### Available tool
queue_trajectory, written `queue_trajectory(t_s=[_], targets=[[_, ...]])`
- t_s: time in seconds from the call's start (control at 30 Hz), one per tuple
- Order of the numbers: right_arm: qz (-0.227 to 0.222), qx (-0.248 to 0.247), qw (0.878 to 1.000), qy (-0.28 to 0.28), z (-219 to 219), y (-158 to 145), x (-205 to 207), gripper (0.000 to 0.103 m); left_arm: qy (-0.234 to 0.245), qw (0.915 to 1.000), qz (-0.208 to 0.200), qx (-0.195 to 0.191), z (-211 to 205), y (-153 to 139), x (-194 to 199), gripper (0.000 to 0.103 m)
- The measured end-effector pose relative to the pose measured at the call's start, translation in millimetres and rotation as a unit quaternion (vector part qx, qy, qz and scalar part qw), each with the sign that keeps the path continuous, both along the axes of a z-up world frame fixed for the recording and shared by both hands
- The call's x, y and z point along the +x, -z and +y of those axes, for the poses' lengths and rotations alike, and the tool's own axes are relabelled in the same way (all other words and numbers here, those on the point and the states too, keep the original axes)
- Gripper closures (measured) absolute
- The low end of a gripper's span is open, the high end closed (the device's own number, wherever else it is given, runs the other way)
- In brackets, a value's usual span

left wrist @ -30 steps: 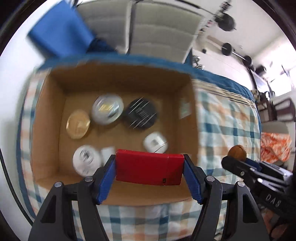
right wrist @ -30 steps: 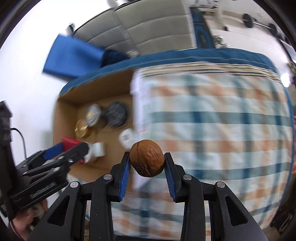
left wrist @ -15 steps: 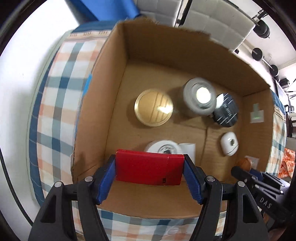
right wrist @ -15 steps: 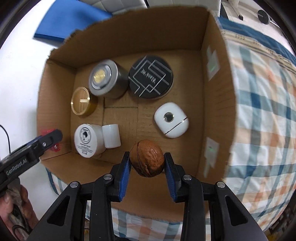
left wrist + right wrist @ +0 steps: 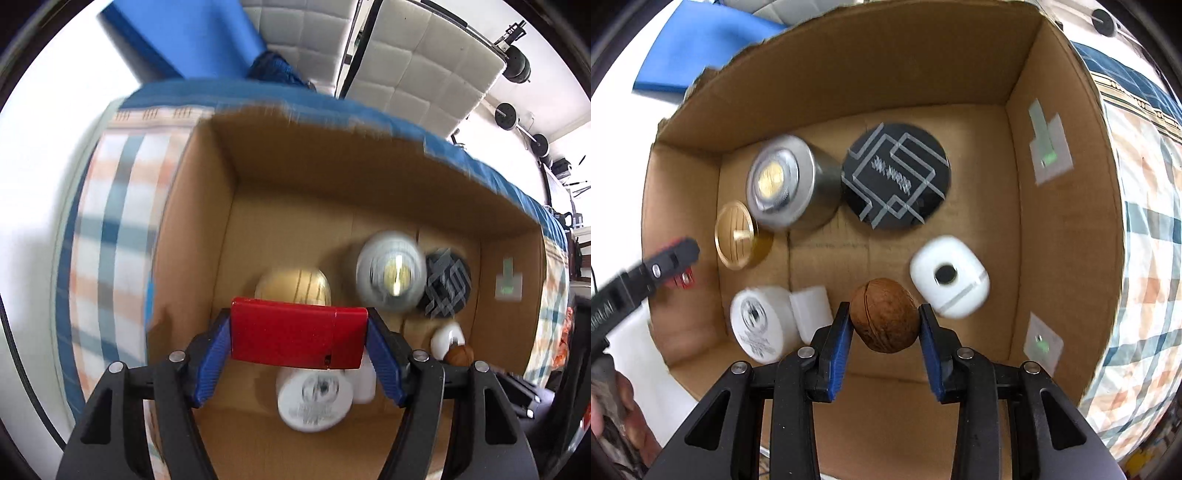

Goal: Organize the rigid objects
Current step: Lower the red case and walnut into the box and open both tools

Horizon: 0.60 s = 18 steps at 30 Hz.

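Grippers, both pointing down into one open cardboard box (image 5: 1067, 229). Left gripper (image 5: 299, 341): blue pads pressed on the two ends of a red rectangular block (image 5: 297, 338), held crosswise at lower centre of the left wrist view, above the box floor. Right gripper (image 5: 884, 325): jaws narrowly set, blue pads clamped on either side of a brown walnut (image 5: 884, 314), at lower centre of the right wrist view, likewise over the box floor.

Box contents, counted in the right wrist view: six loose items. One silver cylindrical tin (image 5: 786, 184) with a gold centre in its lid, upper left; one black round disc (image 5: 895, 175) with a pale line pattern, touching the tin on its right; one gold round tin (image 5: 737, 236), lower left of the silver one; one white round jar (image 5: 761, 325) with a printed lid, lower left; one small white block (image 5: 812, 312) just right of that jar; one white rounded case (image 5: 949, 277) with a black dot, just right of the walnut.

The left wrist view, blurred, shows the same items, the gold tin and white jar partly hidden behind the red block. Only this view shows the box's outer left wall, the checked cloth (image 5: 110, 221) to the left of it, one blue cushion (image 5: 184, 40) and white padded panels at the top; the walnut appears small at lower right. Only the right wrist view shows two pale stickers on the inner right wall, the left gripper entering from the left edge, and part of a person's hand (image 5: 613, 402) at lower left.
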State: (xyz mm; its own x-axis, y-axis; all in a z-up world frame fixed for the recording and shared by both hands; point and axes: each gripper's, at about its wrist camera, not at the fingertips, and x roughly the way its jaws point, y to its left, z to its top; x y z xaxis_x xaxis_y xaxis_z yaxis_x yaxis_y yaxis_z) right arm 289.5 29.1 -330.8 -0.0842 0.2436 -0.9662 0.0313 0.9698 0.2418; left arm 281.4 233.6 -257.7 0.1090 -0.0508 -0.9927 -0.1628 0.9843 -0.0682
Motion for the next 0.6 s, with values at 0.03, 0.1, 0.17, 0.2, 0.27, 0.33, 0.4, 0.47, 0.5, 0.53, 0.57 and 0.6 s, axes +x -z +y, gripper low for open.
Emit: queue_trajectory(t_s=[0.03, 0.1, 0.17, 0.2, 0.27, 0.33, 0.4, 0.47, 0.5, 0.53, 0.57, 0.6], targets=[[-0.003, 0.001, 1.000, 0.007, 0, -2, 8, 0.065, 0.004, 1.0000, -0.001, 0.003, -1, 1, 10, 0.036], [-0.008, -0.006, 1.000, 0.007, 1, -5, 18, 0.065, 0.011, 0.9999, 0.004, 0.007, -1, 5, 25, 0.036], [-0.004, -0.017, 1.000, -0.001, 4, -4, 24, 0.065, 0.017, 0.9997, 0.012, 0.011, -3, 14, 39, 0.036], [-0.001, -0.018, 1.000, -0.006, 5, -3, 24, 0.065, 0.021, 0.9995, 0.020, 0.011, -3, 20, 45, 0.036], [0.006, -0.022, 1.000, -0.018, 9, -1, 22, 0.065, 0.025, 0.9991, 0.031, 0.013, -2, 29, 51, 0.036], [0.014, -0.023, 0.999, -0.022, 13, 6, 21, 0.065, 0.031, 0.9985, 0.043, 0.017, -1, 39, 55, 0.035], [0.022, -0.017, 0.999, -0.019, 14, 14, 16, 0.065, 0.032, 0.9981, 0.050, 0.012, -2, 47, 57, 0.035], [0.026, -0.019, 0.999, -0.019, 16, 20, 16, 0.065, 0.030, 0.9978, 0.060, 0.000, -3, 54, 57, 0.035], [0.027, -0.021, 0.999, -0.017, 15, 23, 20, 0.065, 0.028, 0.9976, 0.063, -0.002, -4, 56, 56, 0.035], [0.029, -0.025, 0.999, -0.016, 15, 26, 22, 0.065, 0.025, 0.9975, 0.066, -0.001, -5, 59, 55, 0.035], [0.030, -0.028, 0.999, -0.014, 15, 28, 23, 0.065, 0.023, 0.9975, 0.067, -0.003, -4, 60, 54, 0.035], [0.030, -0.029, 0.999, -0.012, 15, 30, 23, 0.065, 0.021, 0.9975, 0.068, -0.005, -3, 60, 53, 0.035]])
